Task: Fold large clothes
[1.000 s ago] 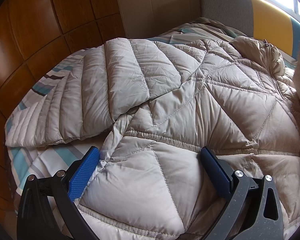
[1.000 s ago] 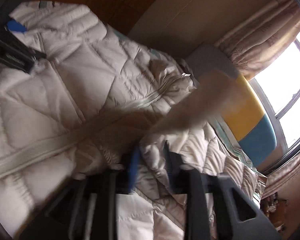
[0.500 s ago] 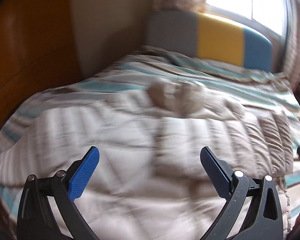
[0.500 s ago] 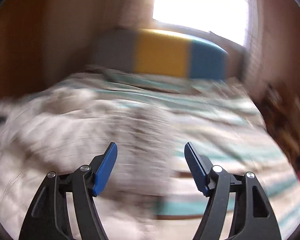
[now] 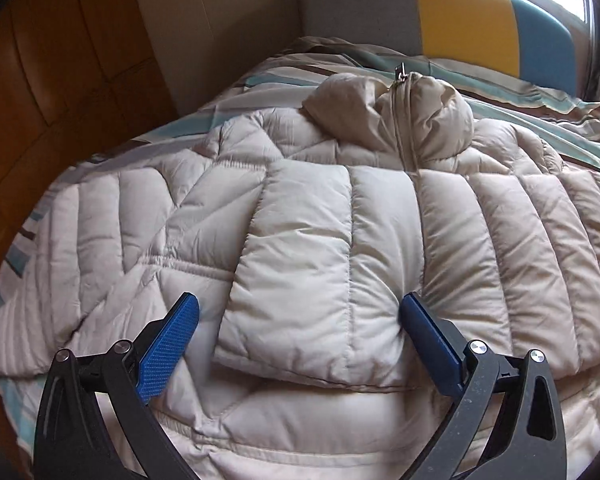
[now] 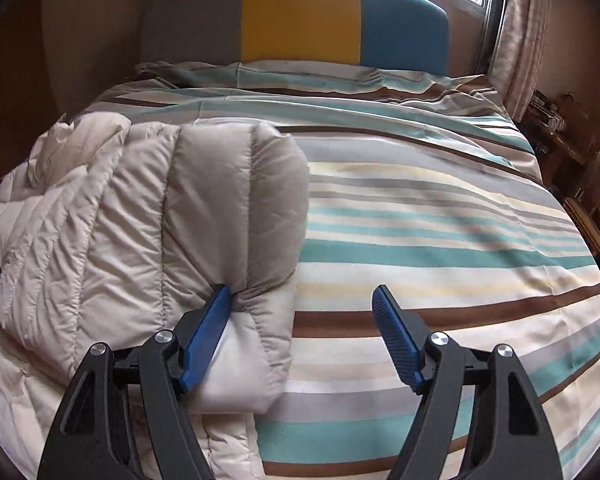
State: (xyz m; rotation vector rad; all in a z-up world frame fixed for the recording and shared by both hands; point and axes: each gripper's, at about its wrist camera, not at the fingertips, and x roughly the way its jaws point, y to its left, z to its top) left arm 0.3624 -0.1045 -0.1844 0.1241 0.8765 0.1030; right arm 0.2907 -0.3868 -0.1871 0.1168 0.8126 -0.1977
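A beige quilted down jacket (image 5: 300,216) lies spread on the striped bed, collar and zipper toward the headboard. One sleeve (image 5: 320,280) is folded over its front. My left gripper (image 5: 300,328) is open, its blue fingers straddling the cuff end of that sleeve. In the right wrist view the jacket's other folded sleeve and side (image 6: 204,216) lie at the left. My right gripper (image 6: 302,312) is open, its left finger (image 6: 208,328) touching the sleeve edge, its right finger over bare bedding.
The striped duvet (image 6: 440,216) covers the bed to the right of the jacket. A grey, yellow and blue headboard (image 6: 300,20) stands at the far end under a window. Wooden wall panels (image 5: 60,60) run along the left. Cluttered furniture (image 6: 572,152) is at the far right.
Both grippers swung round to face the headboard. The right gripper, shut on the sleeve a second ago, has let go and is open. The sleeve now lies folded over the jacket.
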